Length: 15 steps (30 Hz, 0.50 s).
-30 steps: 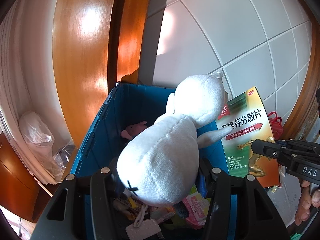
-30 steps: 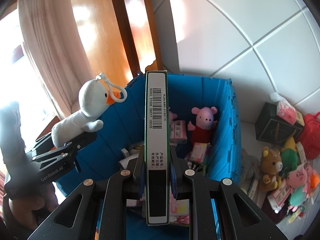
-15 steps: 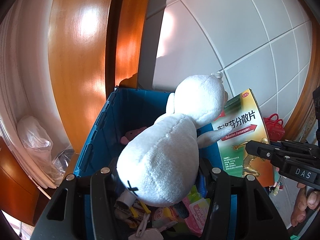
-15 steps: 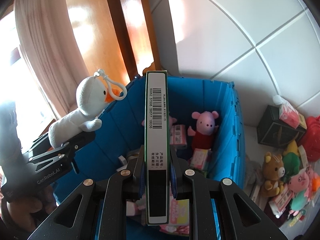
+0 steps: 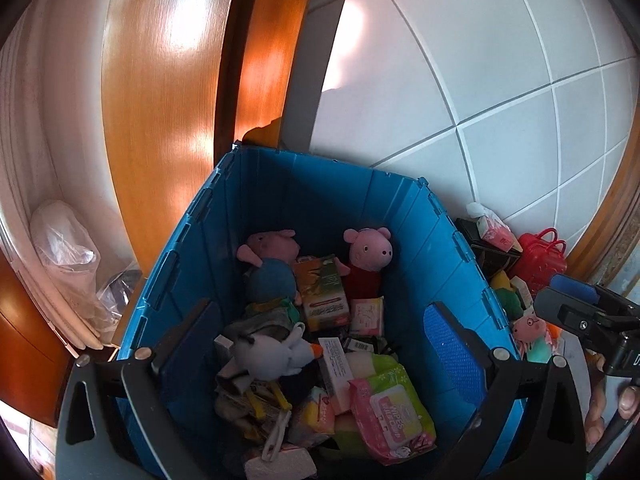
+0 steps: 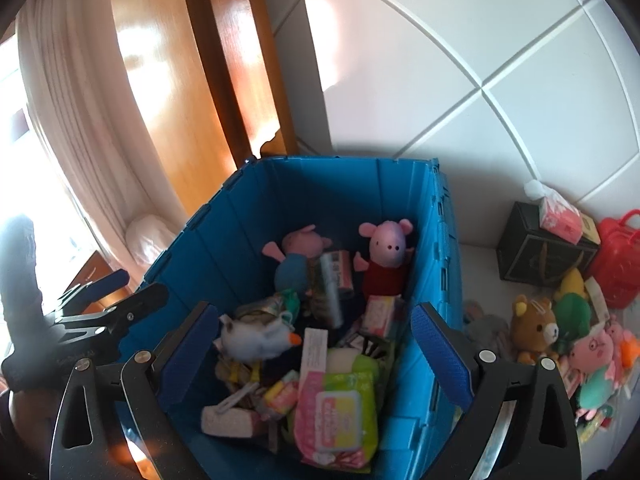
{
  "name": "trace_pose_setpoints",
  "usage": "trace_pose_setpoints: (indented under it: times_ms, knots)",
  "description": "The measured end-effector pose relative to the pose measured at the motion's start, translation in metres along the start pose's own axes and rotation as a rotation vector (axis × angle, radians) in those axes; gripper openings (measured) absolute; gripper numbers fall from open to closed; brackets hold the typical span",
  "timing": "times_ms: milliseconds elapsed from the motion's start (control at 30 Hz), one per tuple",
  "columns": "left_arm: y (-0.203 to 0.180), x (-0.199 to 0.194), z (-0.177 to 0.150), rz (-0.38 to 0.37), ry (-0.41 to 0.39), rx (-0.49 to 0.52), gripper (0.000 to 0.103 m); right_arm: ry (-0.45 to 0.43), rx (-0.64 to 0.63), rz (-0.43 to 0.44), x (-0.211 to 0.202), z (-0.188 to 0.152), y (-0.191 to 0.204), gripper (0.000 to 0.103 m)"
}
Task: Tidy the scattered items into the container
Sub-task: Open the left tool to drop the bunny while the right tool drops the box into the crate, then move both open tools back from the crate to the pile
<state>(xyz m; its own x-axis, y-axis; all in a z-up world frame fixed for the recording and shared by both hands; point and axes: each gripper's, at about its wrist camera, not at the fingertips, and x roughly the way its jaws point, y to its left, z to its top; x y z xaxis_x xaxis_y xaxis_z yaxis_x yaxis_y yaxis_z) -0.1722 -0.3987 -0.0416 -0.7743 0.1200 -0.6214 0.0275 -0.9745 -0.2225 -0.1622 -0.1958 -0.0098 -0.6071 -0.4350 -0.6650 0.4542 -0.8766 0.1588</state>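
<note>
Your left hand-held gripper (image 5: pixel 320 344) and right hand-held gripper (image 6: pixel 316 344) both hover spread and empty above the blue crate (image 5: pixel 404 216); the white duck plush (image 5: pixel 276 354) lies inside below them.

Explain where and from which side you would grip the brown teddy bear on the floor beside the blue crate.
Grip the brown teddy bear across its head, coming from above: it sits upright with the head uppermost, while neighbouring toys crowd its right side. The right gripper is open, so probably ready.
</note>
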Motion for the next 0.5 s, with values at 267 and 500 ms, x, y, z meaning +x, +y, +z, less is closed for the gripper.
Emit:
trace_pose_setpoints:
  times_ms: [267,500]
  knots:
    - [-0.019,-0.01,-0.007,-0.024,0.004,0.035,0.103,-0.03,-0.001,0.002,-0.028,-0.011,-0.004,0.099]
    - [-0.04,-0.026,-0.016,-0.035,-0.01,0.063,0.103,-0.051,-0.013,0.017,-0.049,-0.024,-0.004,0.099]
